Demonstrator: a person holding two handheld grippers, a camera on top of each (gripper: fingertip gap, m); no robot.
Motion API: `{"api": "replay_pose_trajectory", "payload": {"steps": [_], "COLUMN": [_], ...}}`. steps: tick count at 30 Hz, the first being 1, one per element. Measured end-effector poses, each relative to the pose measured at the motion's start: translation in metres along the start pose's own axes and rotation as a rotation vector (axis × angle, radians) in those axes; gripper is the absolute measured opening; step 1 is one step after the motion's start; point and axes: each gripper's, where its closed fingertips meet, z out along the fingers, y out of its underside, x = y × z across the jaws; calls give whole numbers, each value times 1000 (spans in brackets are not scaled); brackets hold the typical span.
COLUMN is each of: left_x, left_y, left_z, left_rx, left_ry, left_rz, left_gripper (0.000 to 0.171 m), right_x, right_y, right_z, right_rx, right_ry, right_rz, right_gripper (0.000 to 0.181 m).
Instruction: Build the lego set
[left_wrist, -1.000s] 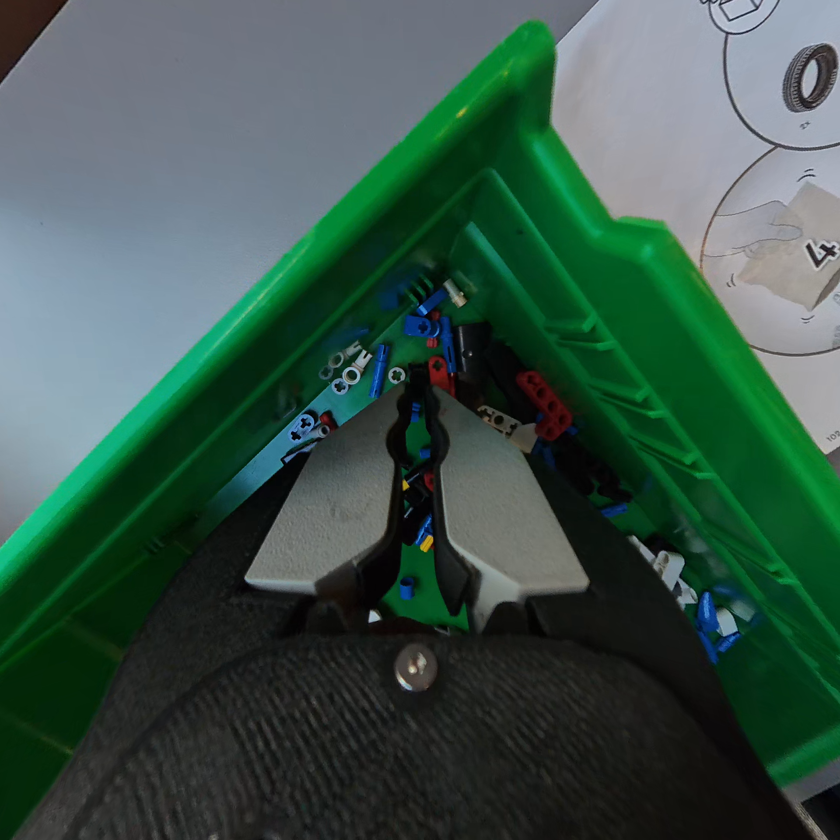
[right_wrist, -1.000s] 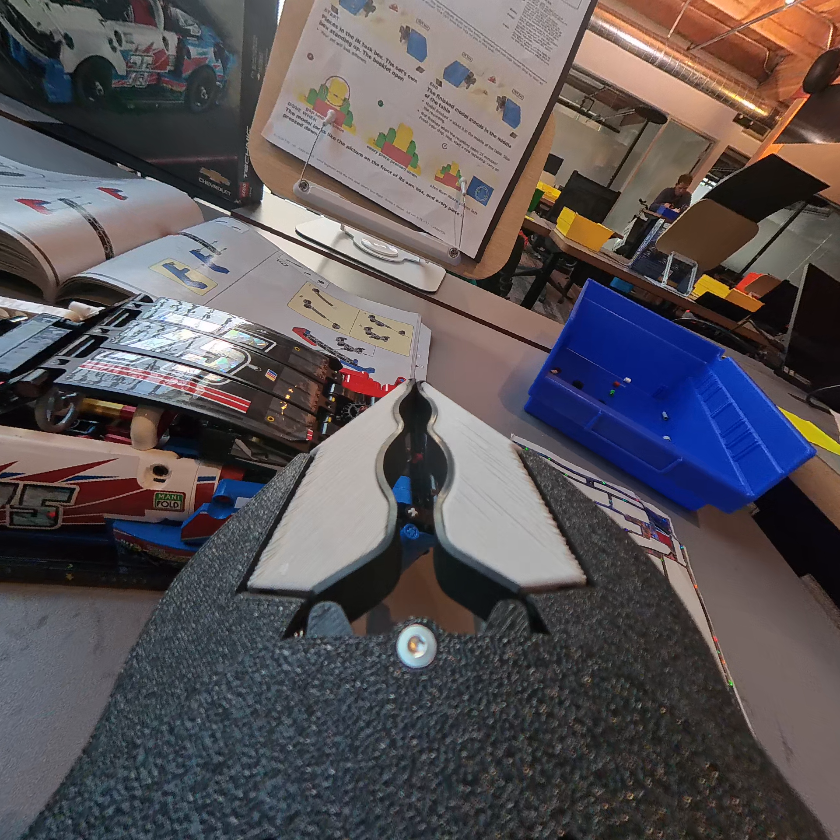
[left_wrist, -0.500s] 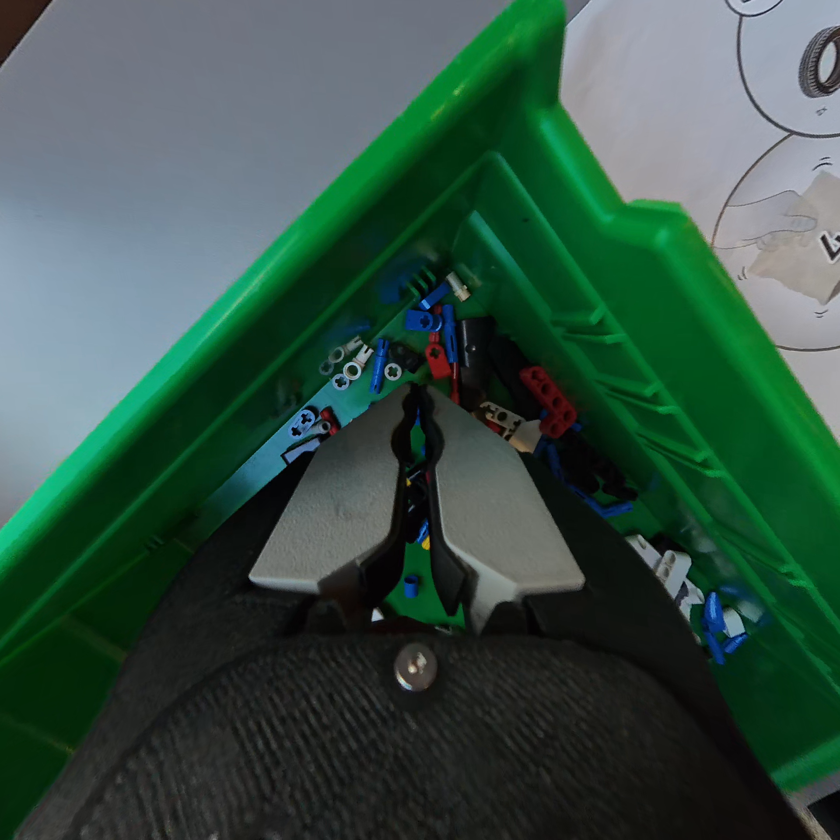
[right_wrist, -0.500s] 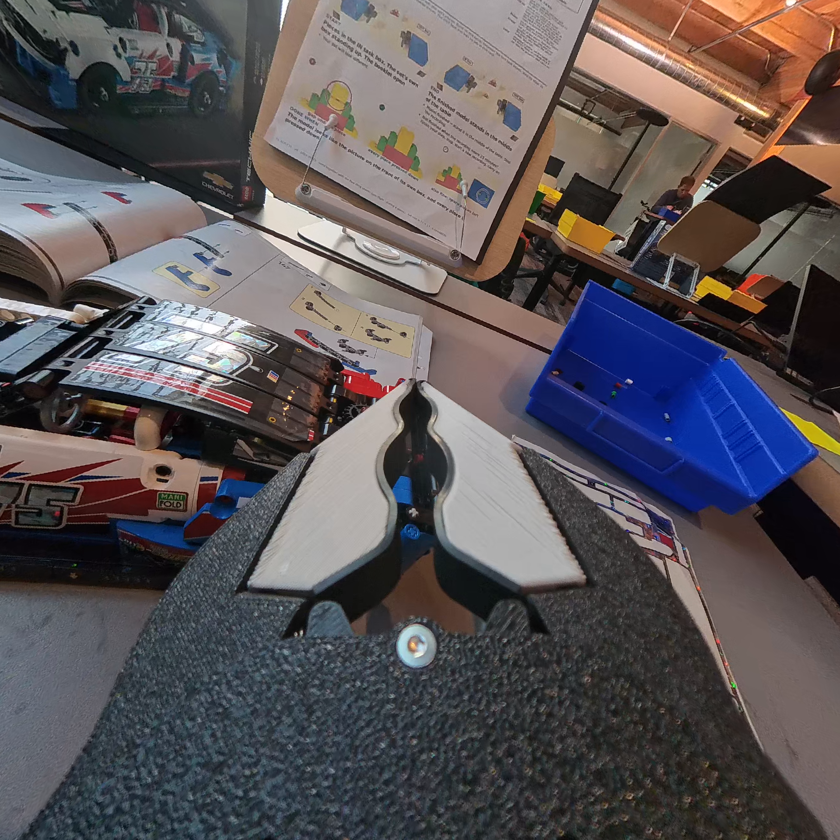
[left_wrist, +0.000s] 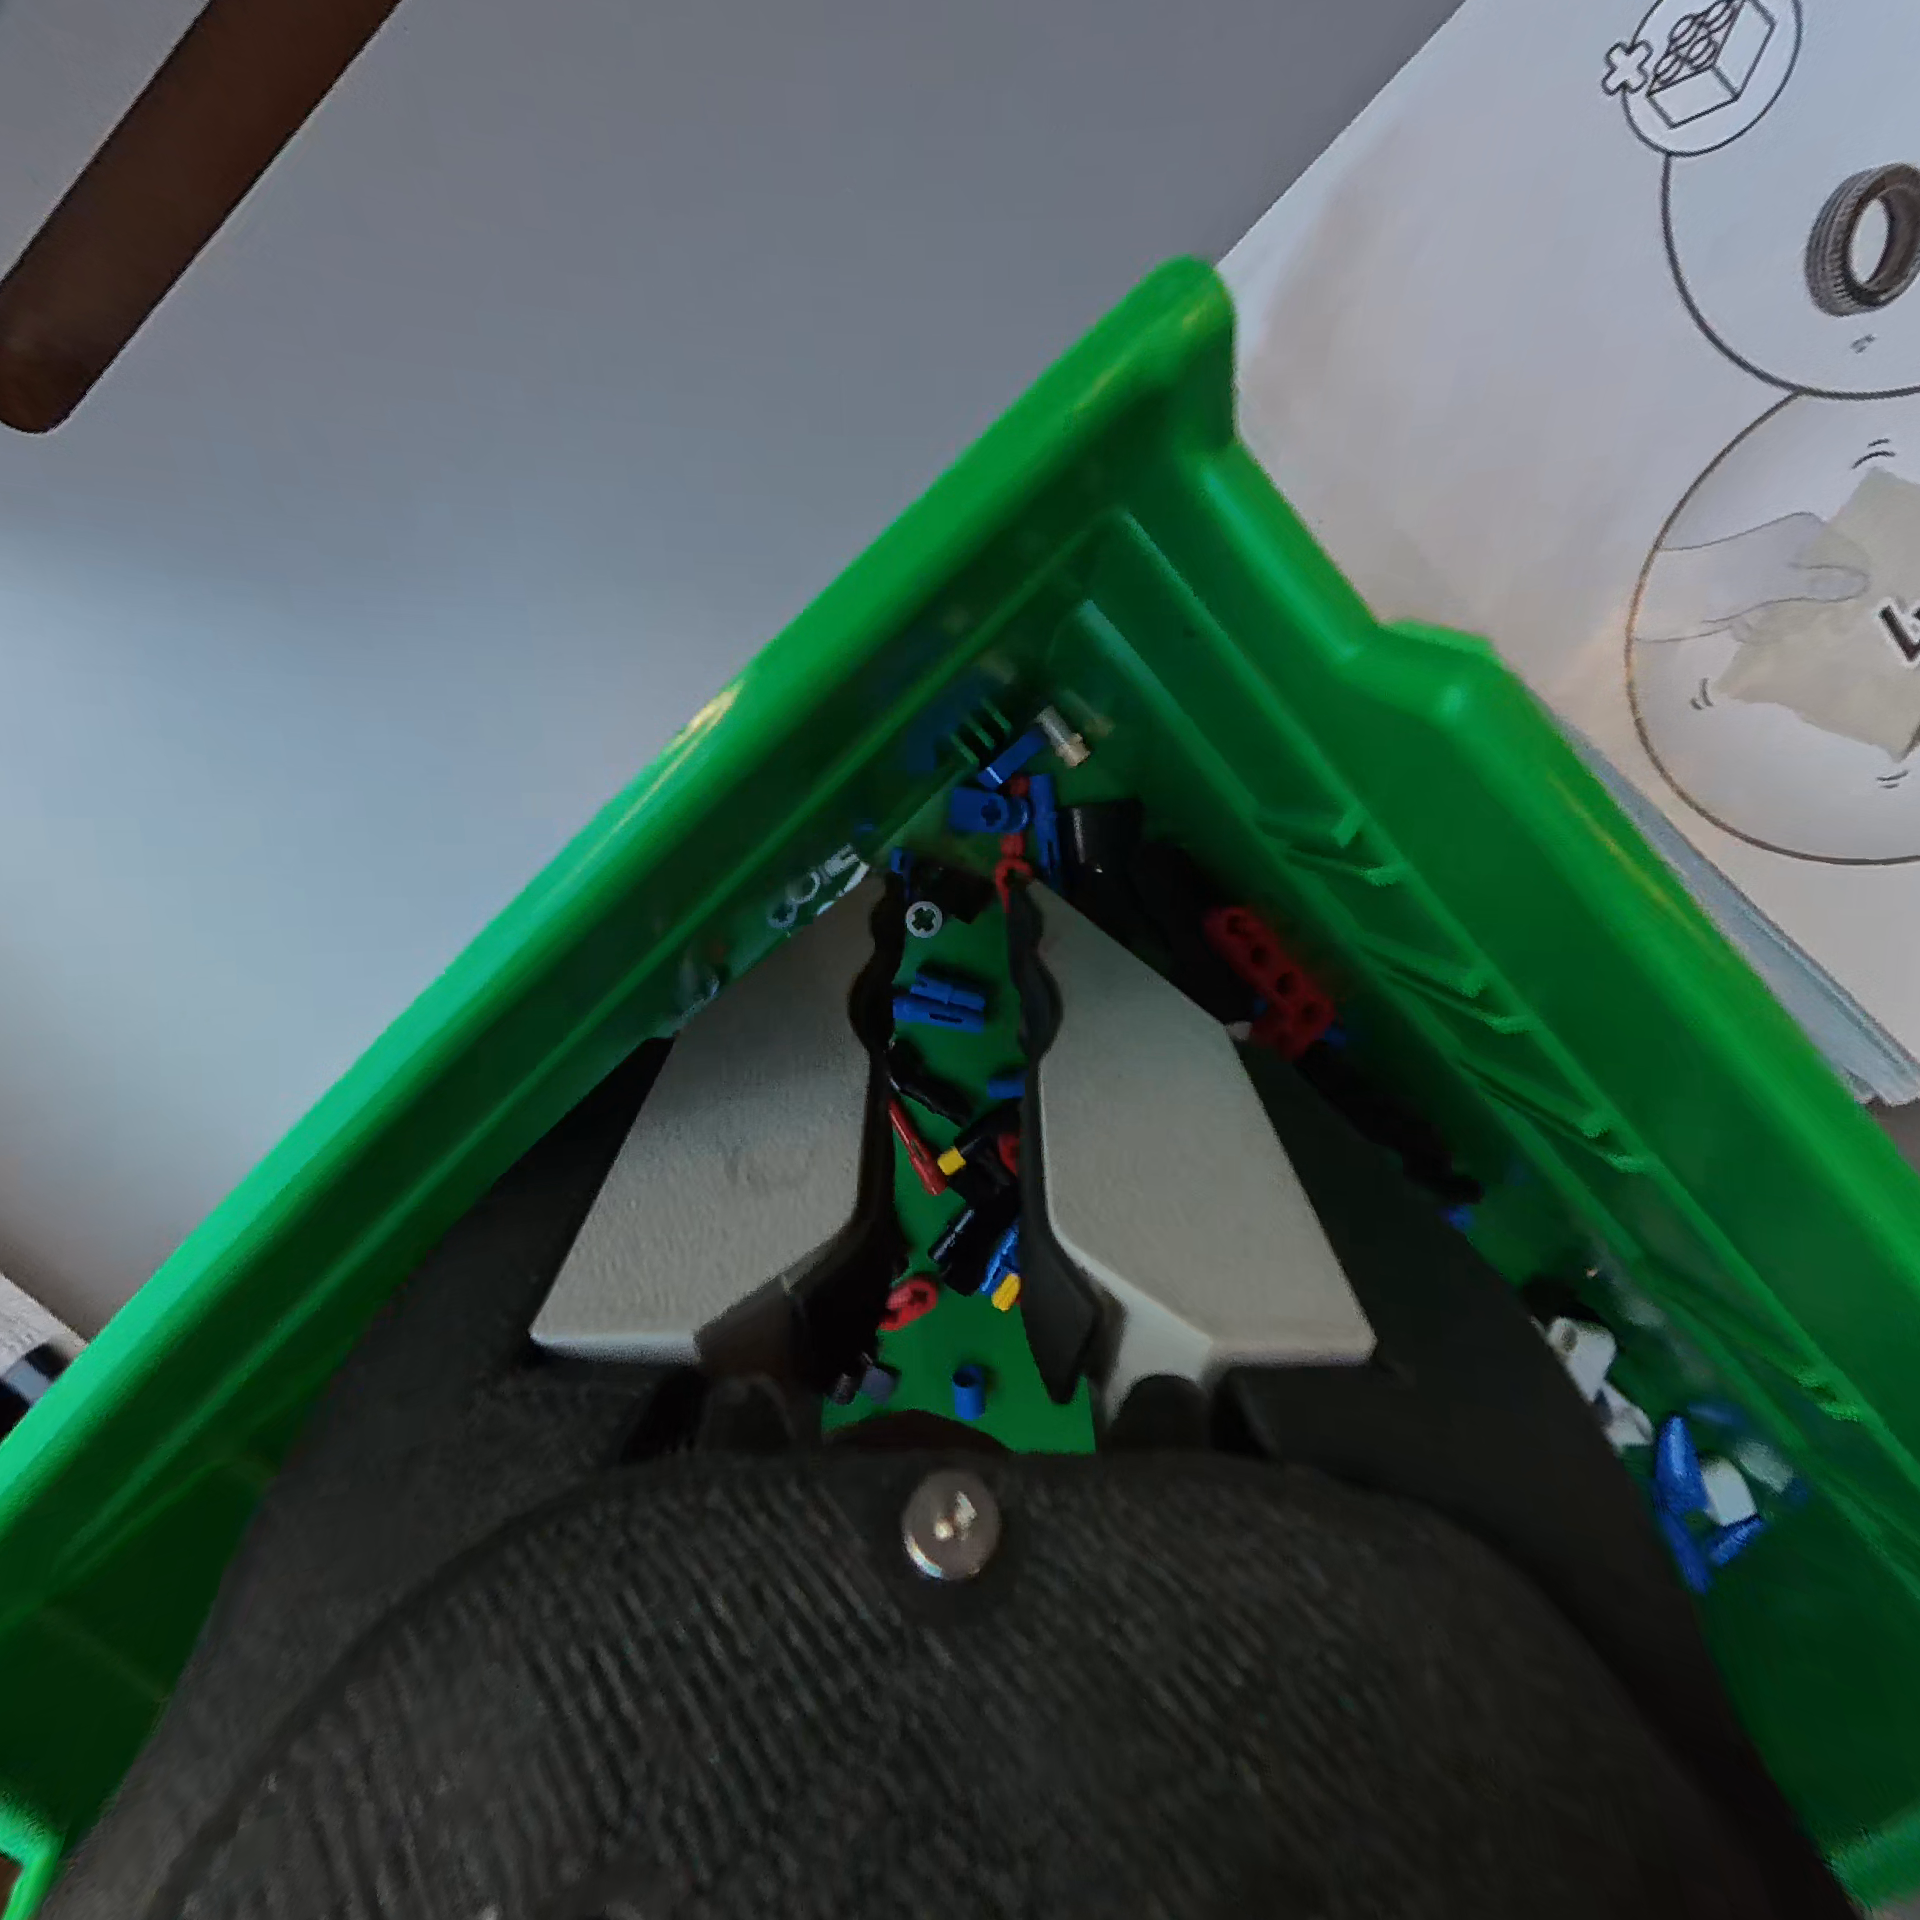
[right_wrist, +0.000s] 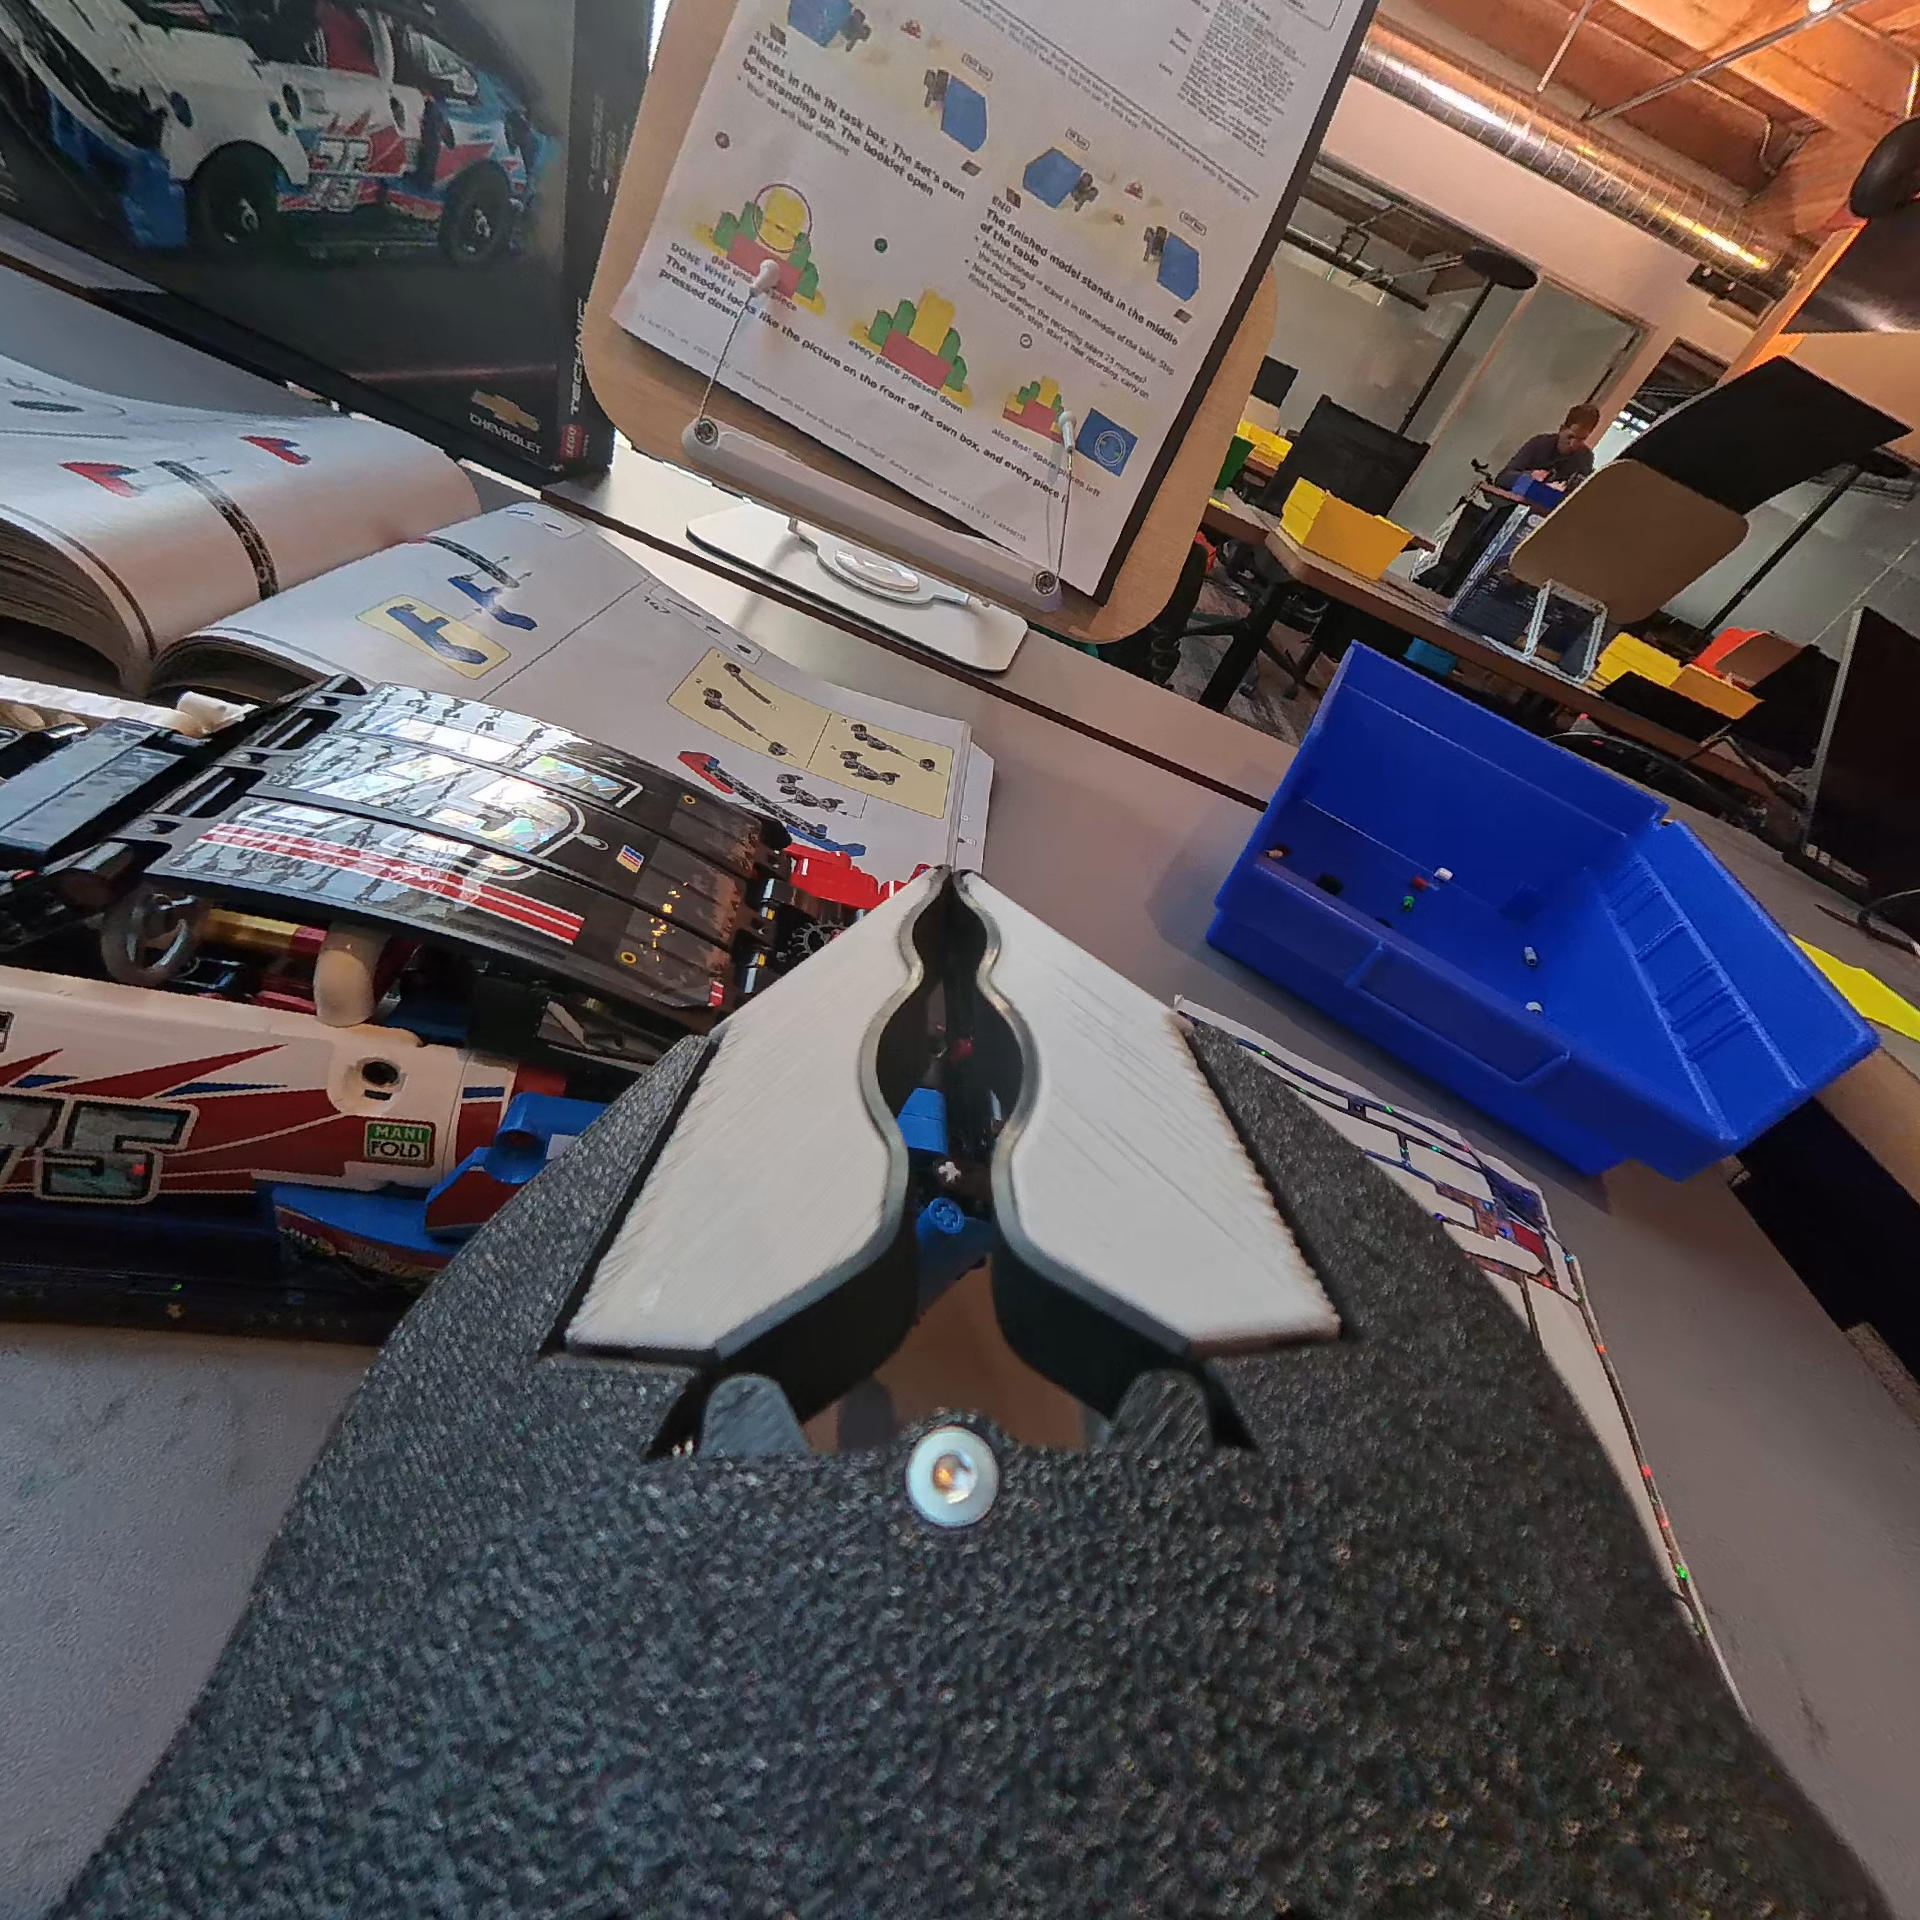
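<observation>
My left gripper (left_wrist: 954, 896) is open inside a green bin (left_wrist: 727, 727), fingertips close to its far corner. Several small loose pieces lie on the bin floor: a blue pin (left_wrist: 940, 1003) and a grey round piece (left_wrist: 923, 918) between the jaws, and a red beam (left_wrist: 1273, 977) to the right. My right gripper (right_wrist: 948, 881) is shut, fingertips touching, over the front end of the partly built lego car (right_wrist: 312, 1060). Blue and black car parts show through the gap behind the tips. I cannot tell whether it grips any of them.
A printed sheet (left_wrist: 1558, 364) lies past the green bin. In the right wrist view an open instruction booklet (right_wrist: 623, 644), the set's box (right_wrist: 312, 208) and a sign on a stand (right_wrist: 935, 260) stand behind the car. A blue bin (right_wrist: 1455, 748) sits at right. About 60 centimetres separates my left fingertips from my right.
My left gripper has opened and moved forward toward the bin's corner. My right gripper has stayed shut and still.
</observation>
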Motion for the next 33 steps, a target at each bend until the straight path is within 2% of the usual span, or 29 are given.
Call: {"api": "replay_pose_trajectory", "payload": {"steps": [5,10,17,19,22,26,33], "left_x": [2,-3,5,11,18,8,2], "left_y": [0,4,2,5,9,6,3], "left_z": [1,-1,0,-1,-3,-6,-2], "left_rx": [-4,-9,10,-4,-24,-5,-7], "left_ry": [39,30,91,116,114,50,63], "left_rz": [-26,-26,-51,-54,-24,-6,-44], "left_gripper": [13,20,7,18,26,20,18], "right_x": [0,0,-1,-1,-1,-2,-2], "right_y": [0,0,0,0,0,1,0], "right_z": [0,0,0,0,0,0,0], "right_rx": [1,3,1,2,0,-3,-1], "right_ry": [-2,-4,-5,-4,-3,-6,-5], "right_rz": [2,3,-3,-4,-5,-9,-6], "right_gripper": [0,0,0,0,0,0,0]}}
